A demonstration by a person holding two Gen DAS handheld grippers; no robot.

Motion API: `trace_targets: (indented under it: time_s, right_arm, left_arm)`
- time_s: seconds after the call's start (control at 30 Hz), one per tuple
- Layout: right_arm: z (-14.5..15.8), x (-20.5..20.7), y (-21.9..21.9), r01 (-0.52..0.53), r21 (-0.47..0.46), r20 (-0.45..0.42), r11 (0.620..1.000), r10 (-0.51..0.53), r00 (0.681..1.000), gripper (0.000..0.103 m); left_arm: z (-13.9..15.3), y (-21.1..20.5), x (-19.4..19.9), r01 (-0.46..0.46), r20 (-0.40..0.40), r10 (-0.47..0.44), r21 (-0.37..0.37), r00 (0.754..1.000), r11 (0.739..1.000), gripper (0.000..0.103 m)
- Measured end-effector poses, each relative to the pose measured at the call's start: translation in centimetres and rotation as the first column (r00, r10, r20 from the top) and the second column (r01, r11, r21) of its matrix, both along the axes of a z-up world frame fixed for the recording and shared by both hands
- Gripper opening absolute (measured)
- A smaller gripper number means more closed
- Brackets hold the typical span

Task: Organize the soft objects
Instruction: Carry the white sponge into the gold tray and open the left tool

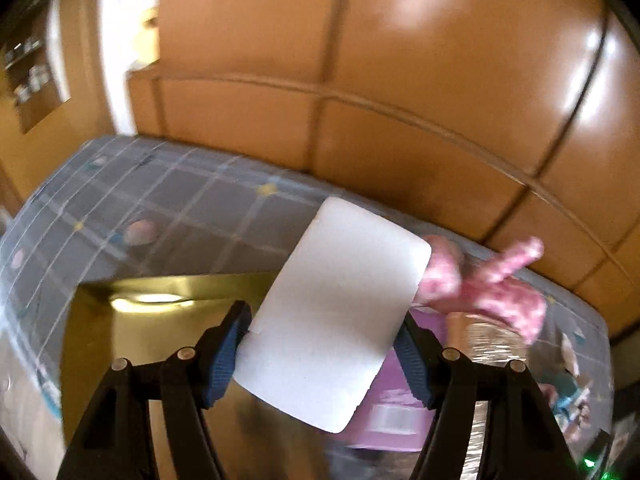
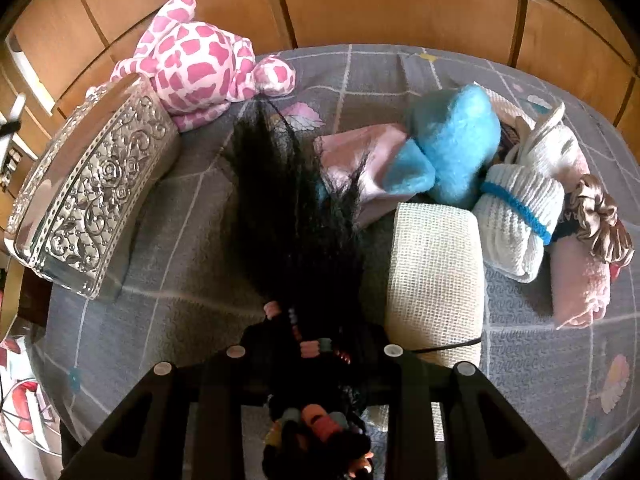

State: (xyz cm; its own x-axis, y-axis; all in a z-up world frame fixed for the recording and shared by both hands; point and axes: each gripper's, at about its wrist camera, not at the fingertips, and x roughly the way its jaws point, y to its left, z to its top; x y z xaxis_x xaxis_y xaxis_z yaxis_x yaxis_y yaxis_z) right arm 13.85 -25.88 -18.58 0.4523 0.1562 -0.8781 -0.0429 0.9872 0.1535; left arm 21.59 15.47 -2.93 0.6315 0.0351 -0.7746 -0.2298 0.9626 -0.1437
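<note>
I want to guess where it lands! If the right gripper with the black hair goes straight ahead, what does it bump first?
Probably the grey bedspread. The right gripper points down at it, with the black hair bundle it clamps trailing ahead. The blue plush lies farther right; depth is uncertain.

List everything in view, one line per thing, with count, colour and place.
White pad: one, white, between the left jaws.
Black hairpiece: one, black with coloured ties, clamped in the right jaws, trailing over the bedspread.
Plush toy: one, pink and white, by the wardrobe.
Silver box: one, embossed, left on the bed.
Rolled cloths: several, cream, white, pink, right side.
Blue fleece: one, blue, centre.
Scrunchie: one, brown, far right.
Bedspread: grey checked.
Left gripper; right gripper: black.
</note>
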Motion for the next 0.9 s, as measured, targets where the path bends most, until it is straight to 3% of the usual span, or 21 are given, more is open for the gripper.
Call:
trace_targets:
  time_s: [0.27, 0.63, 0.77, 0.9]
  right_arm:
    - [0.0, -0.3, 0.6, 0.005, -0.018, 0.006, 1.000, -0.005, 1.000, 0.029]
    - [-0.1, -1.0, 1.3, 0.023, -0.038, 0.029, 0.999, -0.022, 0.999, 0.030]
    - [-0.1, -1.1, 1.5, 0.027, -0.044, 0.033, 0.999, -0.026, 0.999, 0.030]
    - [-0.2, -1.4, 1.8, 0.031, -0.055, 0.042, 0.998, -0.029, 0.999, 0.030]
  left_arm:
    - [-4.2, 7.8, -4.2, -0.161, -0.065, 0.160, -0.014, 0.985, 0.987, 0.070]
    - [-9.5, 11.4, -9.0, -0.297, -0.136, 0.289, -0.038, 0.947, 0.954, 0.073]
    - [-10.3, 11.6, -10.6, -0.323, -0.132, 0.318, -0.023, 0.939, 0.946, 0.078]
    - [-10.6, 11.5, -11.6, -0.339, -0.126, 0.334, -0.021, 0.934, 0.940, 0.091]
